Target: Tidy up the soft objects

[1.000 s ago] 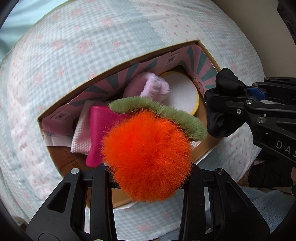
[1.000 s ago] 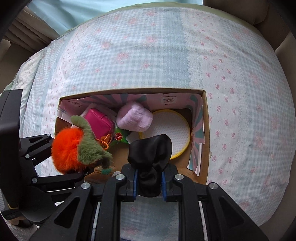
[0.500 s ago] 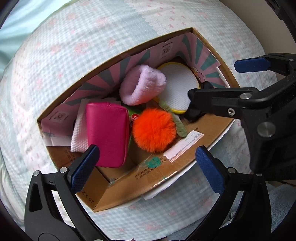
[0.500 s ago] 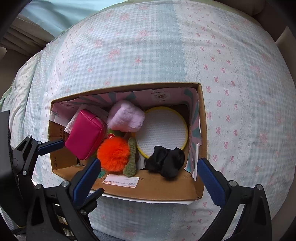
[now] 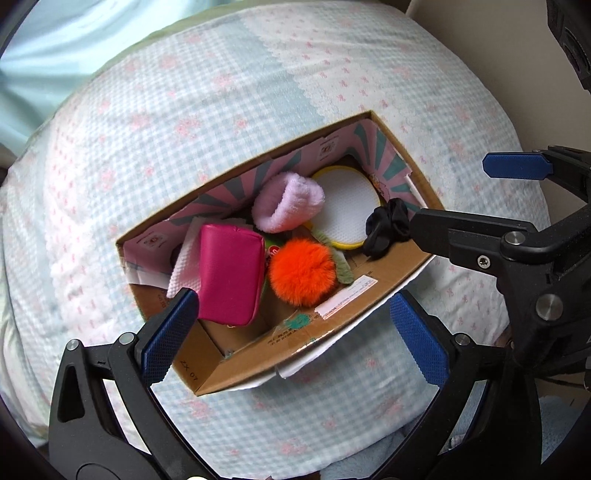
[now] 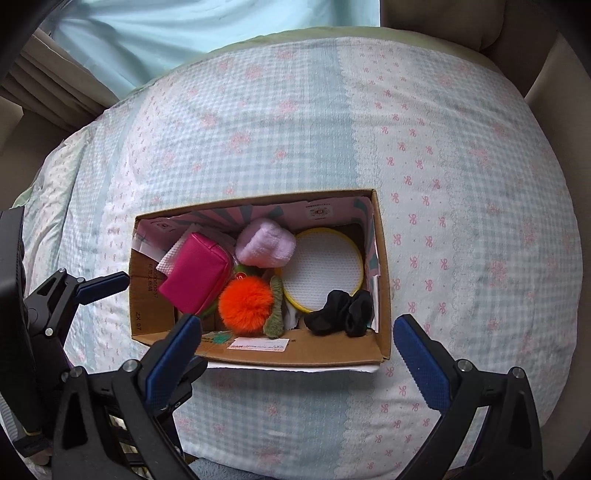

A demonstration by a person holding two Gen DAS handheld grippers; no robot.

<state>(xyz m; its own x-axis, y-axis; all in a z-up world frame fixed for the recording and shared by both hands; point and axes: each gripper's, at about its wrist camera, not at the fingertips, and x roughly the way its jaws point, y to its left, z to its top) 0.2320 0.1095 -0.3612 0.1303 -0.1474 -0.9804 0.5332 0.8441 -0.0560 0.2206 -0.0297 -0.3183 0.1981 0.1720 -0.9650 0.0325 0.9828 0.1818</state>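
A cardboard box [image 5: 258,354] [image 6: 258,352] sits on the bed. Inside lie an orange pompom with a green fuzzy stem [image 5: 302,271] [image 6: 245,301], a black scrunchie [image 5: 388,227] [image 6: 340,312], a magenta pouch [image 5: 231,275] [image 6: 195,275], a lilac fuzzy band [image 5: 288,206] [image 6: 264,242], a yellow-rimmed white disc [image 5: 349,205] [image 6: 321,269] and a white cloth [image 5: 183,266]. My left gripper [image 5: 291,336] is open and empty above the box's near edge. My right gripper [image 6: 297,363] is open and empty, also near the box's front; it shows at the right of the left wrist view [image 5: 517,206].
The bed cover [image 6: 295,129] is pale blue gingham with pink bows and spreads all around the box. A light blue curtain [image 6: 184,33] hangs behind the bed. A beige wall or headboard [image 6: 546,74] lies to the right.
One second ago my left gripper held the orange pompom and my right held the black scrunchie. Both opened and dropped them into the box, then pulled back and up.
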